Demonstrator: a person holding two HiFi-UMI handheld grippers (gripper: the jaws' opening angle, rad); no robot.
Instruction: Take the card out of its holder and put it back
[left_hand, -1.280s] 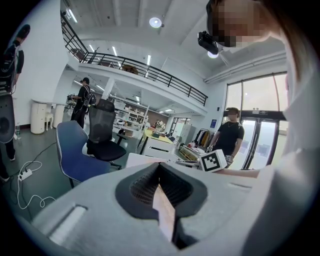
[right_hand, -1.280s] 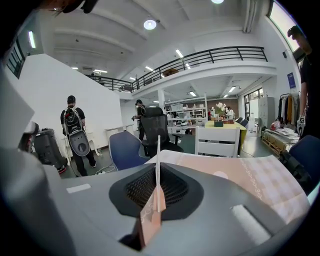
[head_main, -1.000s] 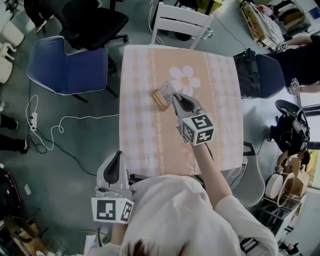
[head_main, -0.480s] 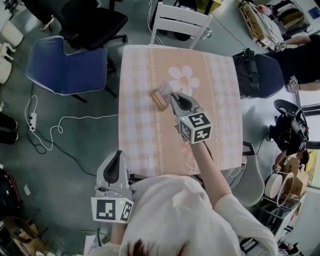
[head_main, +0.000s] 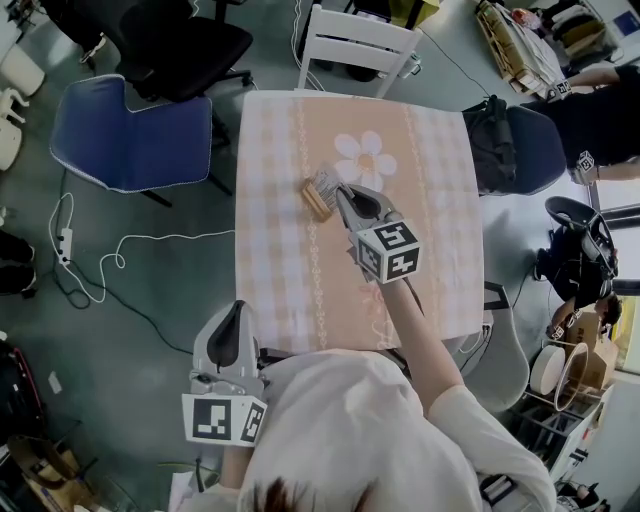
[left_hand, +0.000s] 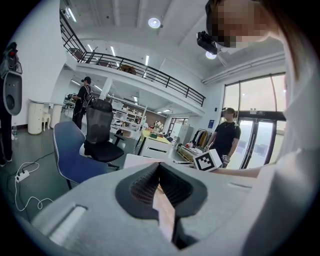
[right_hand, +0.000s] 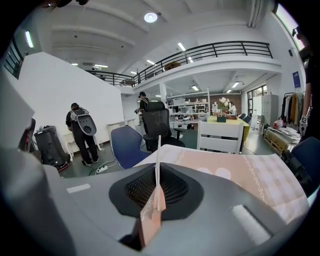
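My right gripper (head_main: 341, 193) pinches the card (head_main: 327, 182) at the holder's (head_main: 317, 203) 1 o'clock, while my left gripper (head_main: 234, 312), jaws closed and empty, hangs at the table's (head_main: 280, 270) 7 o'clock.

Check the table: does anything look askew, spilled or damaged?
Only the wooden holder sits slantwise to the edges of the table. The card is pinched in the right gripper close by. Nothing looks spilled or damaged.
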